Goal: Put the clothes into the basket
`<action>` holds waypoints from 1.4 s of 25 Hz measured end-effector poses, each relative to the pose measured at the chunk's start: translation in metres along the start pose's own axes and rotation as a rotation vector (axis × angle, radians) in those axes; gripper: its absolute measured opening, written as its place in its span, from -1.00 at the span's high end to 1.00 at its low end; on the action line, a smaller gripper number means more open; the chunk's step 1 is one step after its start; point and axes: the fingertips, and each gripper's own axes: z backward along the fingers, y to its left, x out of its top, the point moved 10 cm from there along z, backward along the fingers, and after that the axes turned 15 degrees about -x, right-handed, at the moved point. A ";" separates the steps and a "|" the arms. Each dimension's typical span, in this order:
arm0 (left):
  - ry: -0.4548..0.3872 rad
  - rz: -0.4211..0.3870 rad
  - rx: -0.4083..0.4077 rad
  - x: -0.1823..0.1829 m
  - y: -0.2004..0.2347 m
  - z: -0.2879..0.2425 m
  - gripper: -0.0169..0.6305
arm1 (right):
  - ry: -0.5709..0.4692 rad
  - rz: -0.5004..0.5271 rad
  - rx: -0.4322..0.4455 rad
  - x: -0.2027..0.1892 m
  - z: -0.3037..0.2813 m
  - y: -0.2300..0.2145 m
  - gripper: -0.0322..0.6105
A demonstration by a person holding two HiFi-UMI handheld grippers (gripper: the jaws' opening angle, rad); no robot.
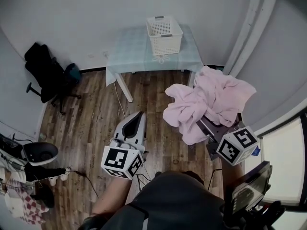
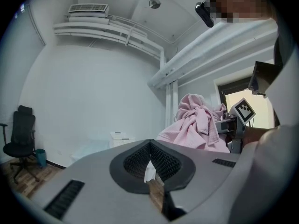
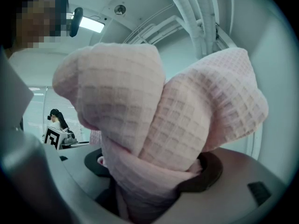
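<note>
Garment: pink waffle-weave cloth (image 1: 211, 102) is bunching in soft folds, right of centre.
Right gripper (image 1: 207, 128): jaws are pinching the cloth's thick bundle.
Left gripper (image 1: 137, 120): jaws are sitting pressed together — gripping nothing.
Basket (image 1: 164, 35): white slotted plastic, sitting at top centre — well apart from the cloth.

Bare floor (image 1: 96, 111) lies open up mid-frame to the bench (image 1: 132, 51) and open-topped basket (image 1: 164, 36); a chair (image 1: 44, 72) stands far left.
</note>
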 end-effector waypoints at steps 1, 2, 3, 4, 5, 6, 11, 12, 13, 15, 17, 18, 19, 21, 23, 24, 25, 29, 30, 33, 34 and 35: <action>0.000 -0.002 -0.008 -0.001 0.002 -0.001 0.92 | -0.002 0.001 -0.006 -0.001 0.000 0.000 -0.30; 0.000 -0.005 -0.015 -0.003 0.003 -0.002 0.92 | -0.005 0.001 -0.010 -0.003 -0.001 -0.001 -0.30; -0.001 -0.009 -0.021 -0.006 0.004 -0.004 0.92 | -0.009 -0.001 -0.013 -0.006 -0.001 -0.002 -0.30; -0.001 -0.012 -0.027 -0.009 0.006 -0.005 0.92 | -0.014 -0.005 -0.017 -0.009 -0.001 -0.003 -0.30; 0.000 -0.016 -0.033 -0.012 0.008 -0.006 0.92 | -0.019 -0.010 -0.023 -0.011 -0.002 -0.004 -0.30; 0.000 -0.017 -0.037 -0.013 0.010 -0.007 0.92 | -0.021 -0.017 -0.030 -0.013 -0.002 -0.005 -0.30; -0.004 -0.007 -0.042 -0.019 0.017 -0.005 0.92 | -0.022 -0.024 -0.046 -0.018 -0.002 -0.005 -0.30; -0.003 -0.014 -0.043 -0.019 0.019 -0.005 0.92 | -0.029 -0.024 -0.044 -0.018 -0.003 -0.005 -0.30; -0.002 -0.021 -0.044 -0.020 0.020 -0.006 0.92 | -0.037 -0.027 -0.044 -0.018 -0.003 -0.006 -0.30; -0.004 -0.030 -0.044 -0.019 0.021 -0.005 0.92 | -0.050 -0.033 -0.044 -0.019 -0.003 -0.006 -0.30; -0.007 -0.032 -0.041 -0.016 0.019 -0.002 0.92 | -0.059 -0.030 -0.044 -0.017 -0.001 -0.004 -0.30; -0.008 -0.034 -0.041 -0.015 0.017 0.000 0.92 | -0.064 -0.027 -0.044 -0.015 0.000 -0.003 -0.30; -0.008 -0.037 -0.041 -0.014 0.016 0.001 0.92 | -0.070 -0.026 -0.042 -0.014 0.001 -0.002 -0.30; -0.010 -0.051 -0.040 -0.014 0.015 0.001 0.92 | -0.084 -0.029 -0.035 -0.015 0.000 -0.003 -0.30; -0.018 -0.055 -0.034 -0.015 0.016 -0.001 0.92 | -0.090 -0.030 -0.026 -0.019 -0.002 -0.005 -0.30; -0.022 -0.053 -0.031 -0.015 0.016 -0.001 0.92 | -0.089 -0.028 -0.022 -0.019 -0.003 -0.005 -0.30; -0.026 -0.052 -0.029 -0.015 0.015 -0.001 0.92 | -0.088 -0.023 -0.019 -0.019 -0.002 -0.005 -0.30; -0.030 -0.065 -0.029 -0.014 0.014 0.001 0.92 | -0.106 -0.012 -0.015 -0.016 0.000 -0.003 -0.30; -0.031 -0.070 -0.028 -0.014 0.014 0.001 0.92 | -0.110 -0.015 -0.012 -0.017 0.000 -0.003 -0.30; -0.035 -0.082 -0.015 -0.011 0.017 -0.003 0.92 | -0.109 -0.017 -0.002 -0.016 -0.005 -0.007 -0.30; -0.034 -0.082 -0.009 -0.009 0.019 -0.010 0.92 | -0.105 -0.013 0.003 -0.013 -0.010 -0.012 -0.30; -0.031 -0.081 -0.003 -0.007 0.020 -0.018 0.92 | -0.101 -0.009 0.009 -0.010 -0.017 -0.019 -0.30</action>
